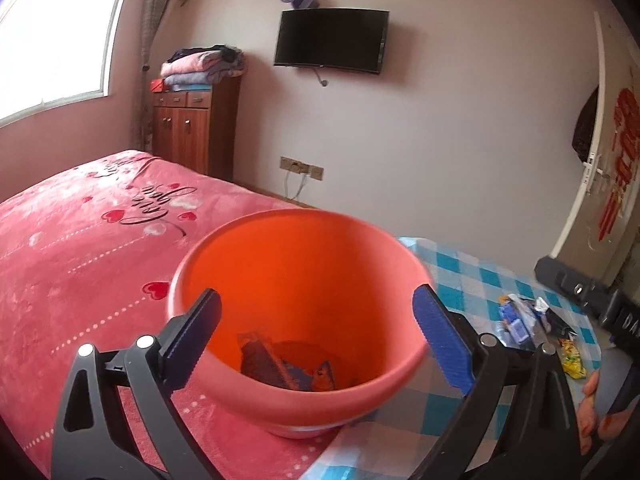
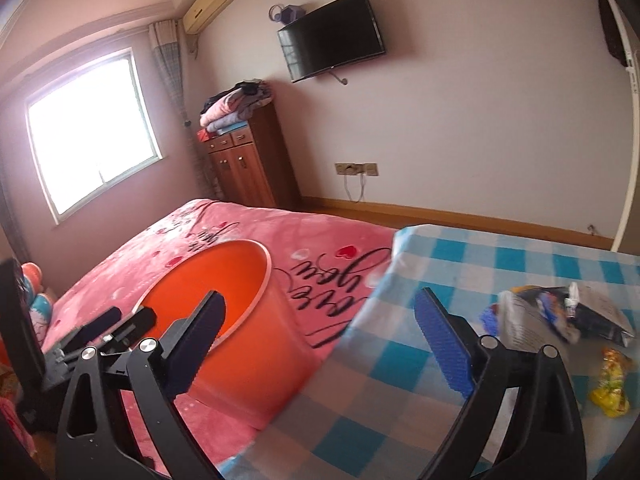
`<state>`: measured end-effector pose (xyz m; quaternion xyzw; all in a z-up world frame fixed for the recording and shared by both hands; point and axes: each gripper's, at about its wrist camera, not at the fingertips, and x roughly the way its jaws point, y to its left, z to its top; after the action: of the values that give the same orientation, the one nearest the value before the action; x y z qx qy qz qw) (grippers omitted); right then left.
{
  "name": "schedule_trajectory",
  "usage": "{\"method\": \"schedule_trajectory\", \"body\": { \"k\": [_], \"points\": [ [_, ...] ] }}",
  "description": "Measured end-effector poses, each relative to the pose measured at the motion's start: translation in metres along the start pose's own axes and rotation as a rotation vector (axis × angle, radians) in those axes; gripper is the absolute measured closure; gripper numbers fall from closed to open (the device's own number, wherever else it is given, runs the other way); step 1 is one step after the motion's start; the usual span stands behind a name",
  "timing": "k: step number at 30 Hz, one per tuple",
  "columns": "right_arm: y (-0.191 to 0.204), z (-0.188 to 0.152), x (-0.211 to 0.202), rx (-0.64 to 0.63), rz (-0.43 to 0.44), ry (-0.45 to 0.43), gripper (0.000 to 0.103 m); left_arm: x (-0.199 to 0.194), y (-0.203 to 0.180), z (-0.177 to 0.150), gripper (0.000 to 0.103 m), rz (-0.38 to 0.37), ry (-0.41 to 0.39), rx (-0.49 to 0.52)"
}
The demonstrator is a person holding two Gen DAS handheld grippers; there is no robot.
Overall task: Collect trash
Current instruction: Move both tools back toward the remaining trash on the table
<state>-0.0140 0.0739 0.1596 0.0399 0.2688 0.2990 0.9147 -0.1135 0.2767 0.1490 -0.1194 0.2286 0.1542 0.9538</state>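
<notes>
Left gripper (image 1: 316, 328) is spread wide, nothing between the fingers. It hangs over the mouth of the orange bin (image 1: 296, 320), which sits on the pink bedspread (image 1: 80, 248), its base touching the table edge. Right gripper (image 2: 320, 340) is also spread and empty, aimed at the corner of the checked tablecloth (image 2: 460, 264).

Risks:
- Bin stands on soft bedding at the table edge; a nudge from the left fingers could likely tip it and spill what's inside.
- Remaining trash lies at about 3 o'clock in the right wrist view, off the right gripper's line. Closing where it is now would pinch cloth or air.
- Wrappers are thin and crumpled; a shallow pinch may drag the tablecloth or take only one piece.

Count, left to right:
- Bins: 1, with at least two wrappers (image 1: 288, 368) at the bottom; exact number unclear.
- Crumpled wrapper pile (image 2: 560, 312): 1 heap, several pieces, can't separate them.
- Yellow wrapper (image 2: 610, 384): 1, near the pile at its 5 o'clock.
- Grippers: 2.
</notes>
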Motion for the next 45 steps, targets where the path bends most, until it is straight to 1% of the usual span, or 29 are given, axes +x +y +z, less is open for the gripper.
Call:
{"method": "schedule_trajectory", "body": {
  "k": [4, 8, 17, 25, 35, 45],
  "points": [
    [-0.008, -0.008, -0.014, -0.025, -0.05, -0.025, 0.009, -0.003, -0.016, 0.0, 0.006, -0.03, 0.005, 0.021],
    [-0.019, -0.013, -0.028, -0.027, -0.093, -0.044, 0.009, -0.005, -0.027, -0.002, 0.006, -0.066, 0.013, 0.018],
    [-0.054, -0.027, -0.048, 0.023, -0.156, -0.054, 0.009, -0.008, -0.055, -0.01, 0.006, -0.112, 0.025, 0.038],
    [-0.086, -0.037, -0.064, 0.048, -0.222, -0.074, 0.009, -0.007, -0.089, -0.023, 0.006, -0.145, 0.06, 0.095],
    [-0.124, -0.052, -0.074, 0.083, -0.298, -0.074, 0.009, -0.004, -0.136, -0.043, 0.006, -0.201, 0.104, 0.173],
    [-0.16, -0.068, -0.072, 0.097, -0.371, -0.062, 0.009, 0.003, -0.178, -0.064, 0.006, -0.25, 0.156, 0.233]
  ]
}}
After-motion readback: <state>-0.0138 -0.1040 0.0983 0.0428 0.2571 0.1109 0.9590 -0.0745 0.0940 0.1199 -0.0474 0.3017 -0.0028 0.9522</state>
